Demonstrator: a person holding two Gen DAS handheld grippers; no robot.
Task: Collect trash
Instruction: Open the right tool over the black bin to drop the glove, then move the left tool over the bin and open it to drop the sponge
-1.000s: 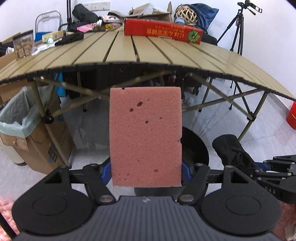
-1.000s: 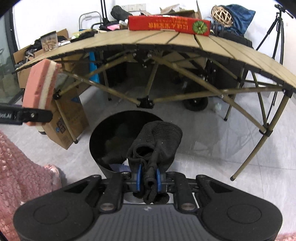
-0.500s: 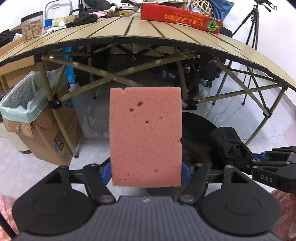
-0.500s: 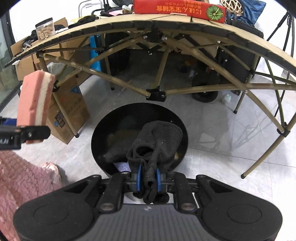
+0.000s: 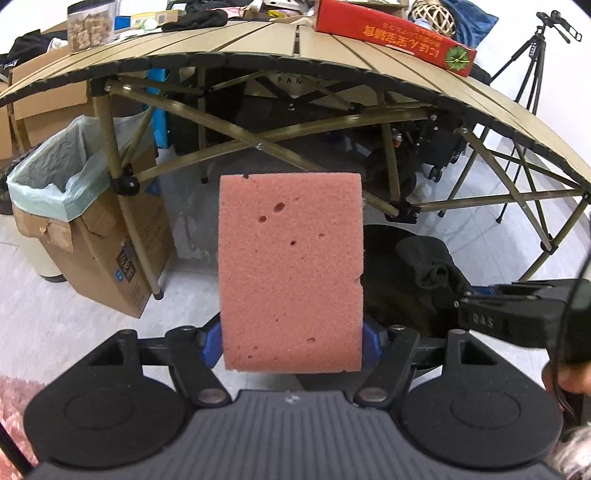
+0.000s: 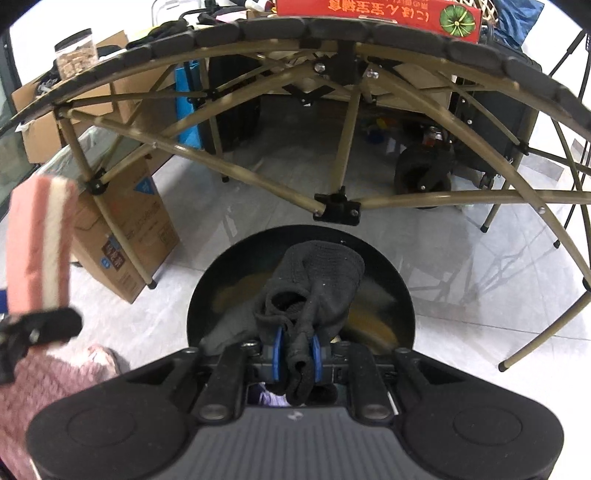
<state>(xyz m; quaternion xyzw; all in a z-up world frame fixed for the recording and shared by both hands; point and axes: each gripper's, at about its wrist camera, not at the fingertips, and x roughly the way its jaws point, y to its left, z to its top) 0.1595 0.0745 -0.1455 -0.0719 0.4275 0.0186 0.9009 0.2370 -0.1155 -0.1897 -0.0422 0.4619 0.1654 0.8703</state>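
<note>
My left gripper (image 5: 291, 341) is shut on a pink sponge (image 5: 290, 271) that stands upright between its blue pads. In the right wrist view that sponge (image 6: 38, 243) shows edge-on at the far left, pink with a white layer. A crumpled black knit glove (image 6: 314, 291) is pinched in my shut right gripper (image 6: 298, 356). The glove hangs right over the round black bin (image 6: 400, 295) on the floor. From the left wrist view the glove (image 5: 430, 262) and right gripper (image 5: 469, 293) sit at the right, above the bin (image 5: 380, 243), whose mouth is mostly hidden behind the sponge.
A folding slat table (image 5: 229, 40) arches over the bin, its legs and cross braces (image 6: 336, 208) close behind it. A red carton (image 5: 395, 35) lies on top. A cardboard box with a green liner (image 5: 70, 177) stands left. Pink fuzzy clothing (image 6: 33, 391) is at lower left.
Both grippers have moved forward and down toward the bin under the table. The glove went from the bin's near rim to over its middle. Both grips are unchanged.
</note>
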